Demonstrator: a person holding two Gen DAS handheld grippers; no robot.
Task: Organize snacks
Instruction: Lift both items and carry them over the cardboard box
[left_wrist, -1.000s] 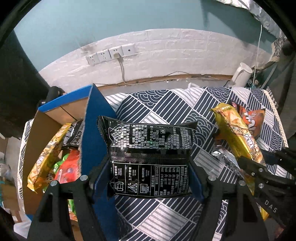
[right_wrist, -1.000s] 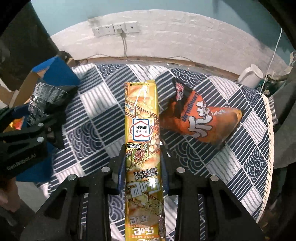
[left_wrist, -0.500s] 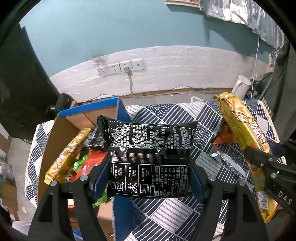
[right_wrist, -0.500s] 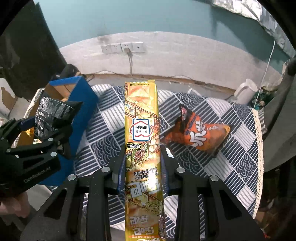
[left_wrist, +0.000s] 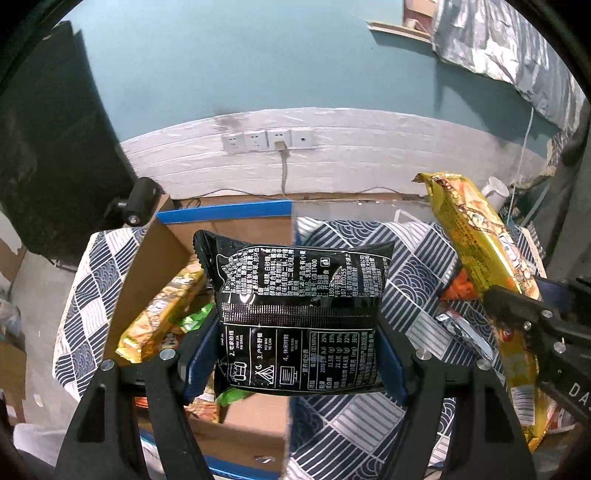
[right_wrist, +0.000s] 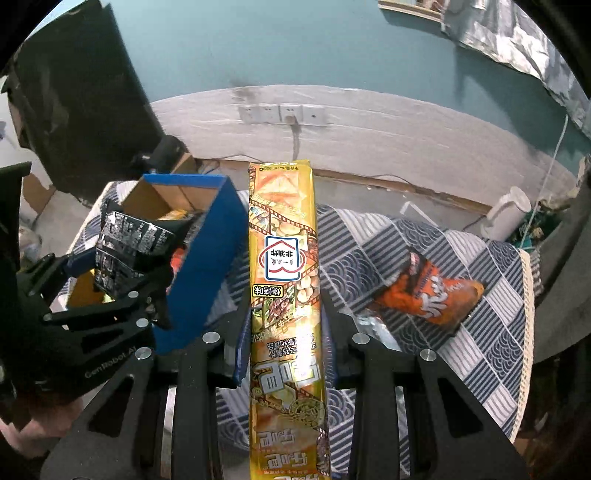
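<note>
The left tongs pinch a black foil snack bag above the blue-edged cardboard box, already part-filled; the right tongs clamp a long yellow packet. An orange crinkled bag beyond them awaits.

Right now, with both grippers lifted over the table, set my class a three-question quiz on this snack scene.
1. True or false: the right gripper is shut on the yellow packet.
2. What does the left gripper hold? A) black packet B) white kettle C) nothing
3. Which snack lies on the patterned cloth?

Key:
1. True.
2. A.
3. The orange packet, outside the cardboard box.
</note>
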